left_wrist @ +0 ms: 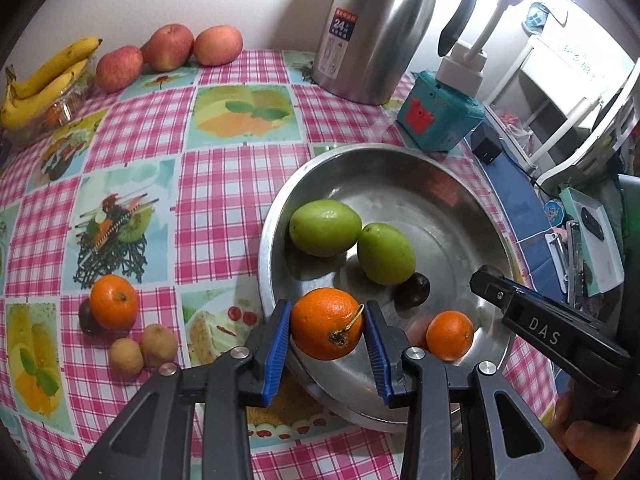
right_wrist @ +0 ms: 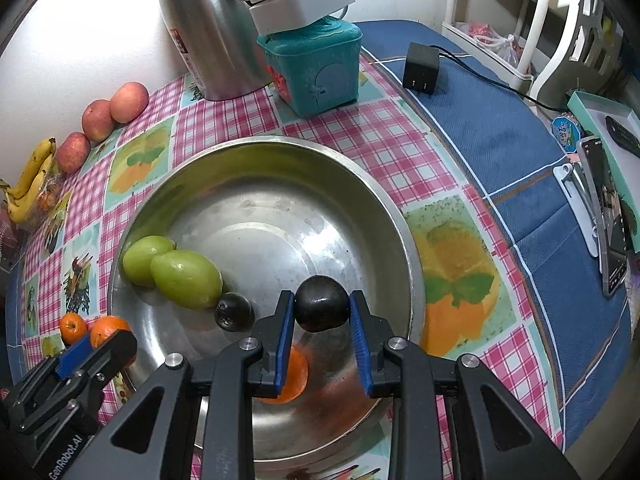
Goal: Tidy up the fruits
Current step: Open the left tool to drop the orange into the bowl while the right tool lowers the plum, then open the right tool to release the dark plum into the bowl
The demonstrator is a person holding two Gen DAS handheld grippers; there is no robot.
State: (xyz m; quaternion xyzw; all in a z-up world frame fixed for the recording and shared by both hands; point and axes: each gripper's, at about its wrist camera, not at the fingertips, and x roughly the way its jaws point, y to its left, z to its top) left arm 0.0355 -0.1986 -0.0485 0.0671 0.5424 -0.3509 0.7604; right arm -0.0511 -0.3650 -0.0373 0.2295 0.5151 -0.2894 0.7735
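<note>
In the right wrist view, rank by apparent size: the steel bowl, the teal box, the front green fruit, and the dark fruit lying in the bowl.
Largest to smallest as they appear:
1. steel bowl
2. teal box
3. front green fruit
4. dark fruit lying in the bowl
The box stands farther from the camera, so its true size against the green fruit is unsure.

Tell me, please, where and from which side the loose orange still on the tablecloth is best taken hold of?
Grip the loose orange across its round middle, coming down from above. Its stem end faces up, so the sides are smooth for the pads. Set the fingers near-and-far in the left wrist view: a dark fruit touches its left side, and two small brown fruits lie just below it.
</note>
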